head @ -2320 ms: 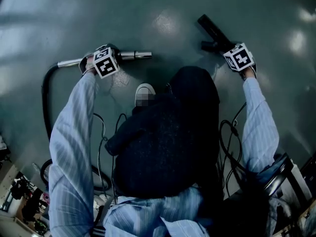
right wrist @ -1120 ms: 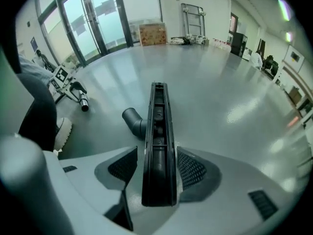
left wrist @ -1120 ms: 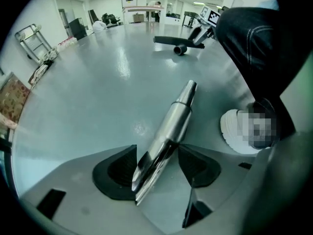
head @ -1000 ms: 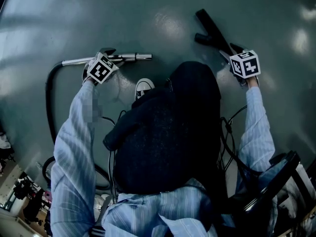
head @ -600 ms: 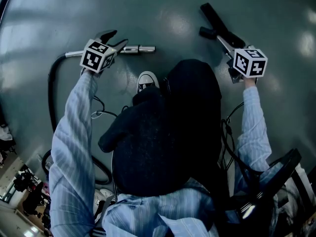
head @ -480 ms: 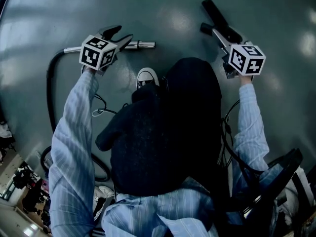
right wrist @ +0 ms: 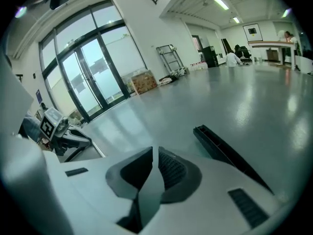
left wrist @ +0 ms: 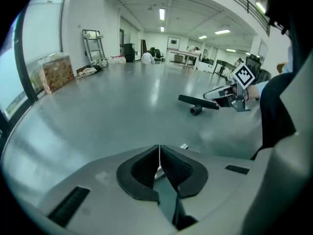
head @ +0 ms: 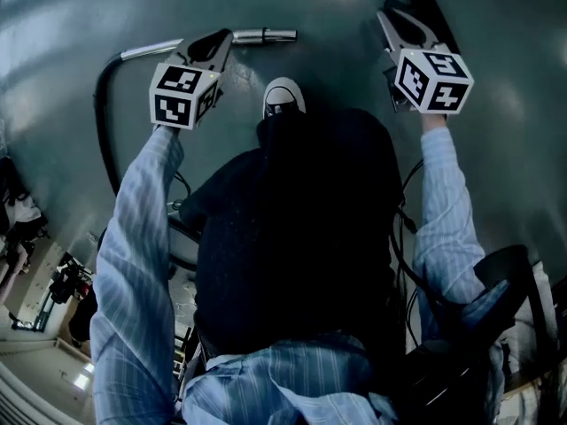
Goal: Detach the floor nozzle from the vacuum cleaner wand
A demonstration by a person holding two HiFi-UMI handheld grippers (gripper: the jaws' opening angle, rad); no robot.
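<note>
Grey floor [head: 53, 34], big open hall. Person in striped sleeves [head: 133, 237] leans over it, dark garment [head: 301, 237] across the middle, one gripper in each hand.

Black hose [head: 104, 113] curves along the floor on the left and runs into the metal wand [head: 257, 35], which lies flat. Its free end is bare and points right.

Nozzle [right wrist: 220, 148] is off the wand: a long black bar flat on the floor, well apart from the wand, over on the right side. In the left gripper view it shows across the floor [left wrist: 198, 103], with the right gripper just beside it and not touching.

Left gripper [head: 215, 47] hangs over the wand, clear of it. Its fingers are together, pads meeting in a thin line, nothing between them. A bit of the wand tip shows just past them.

Right gripper [right wrist: 152, 156] is above the floor with the nozzle just to the right of its fingers and not in them. The fingers are closing, only a narrow slit between them, nothing in it.

Pale shoe [head: 283, 96] on the floor between the two grippers, near the wand's bare end.

Far off: glass doors [right wrist: 88, 77], cardboard boxes [right wrist: 144, 82], a cart [right wrist: 168, 58].
</note>
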